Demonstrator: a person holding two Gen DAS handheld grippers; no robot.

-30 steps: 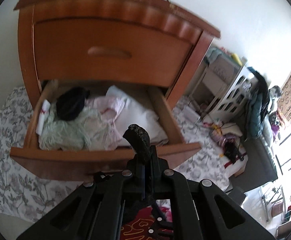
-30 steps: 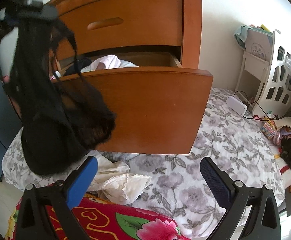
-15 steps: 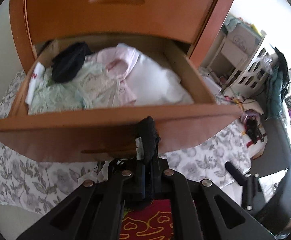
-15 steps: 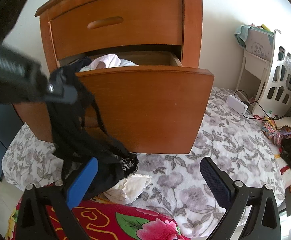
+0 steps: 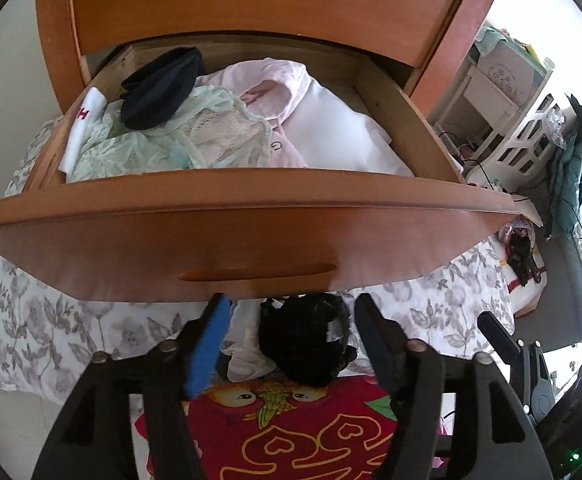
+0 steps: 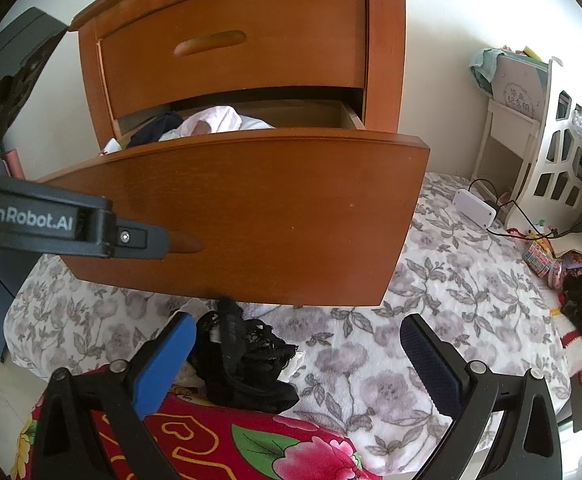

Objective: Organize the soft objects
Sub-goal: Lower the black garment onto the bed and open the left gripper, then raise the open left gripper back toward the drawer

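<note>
A wooden dresser [image 6: 251,60] stood against the wall, its lower drawer [image 5: 251,232] pulled out over a floral blanket [image 6: 431,320]. The drawer held folded clothes: a white-pink garment [image 5: 311,120], a pale green lace piece [image 5: 171,140] and a dark bundle [image 5: 159,88] on top (all lying loose). Below the drawer front, a black lace garment [image 5: 303,344] lay heaped on the blanket, partly over a cream cloth [image 5: 247,344] and the edge of a red mat [image 5: 291,432]. The left gripper [image 5: 291,320] hung above it, jaws opening, pads clear of the lace. The right gripper [image 6: 295,344] stood wide open, empty, the black heap just beside its blue pad.
</note>
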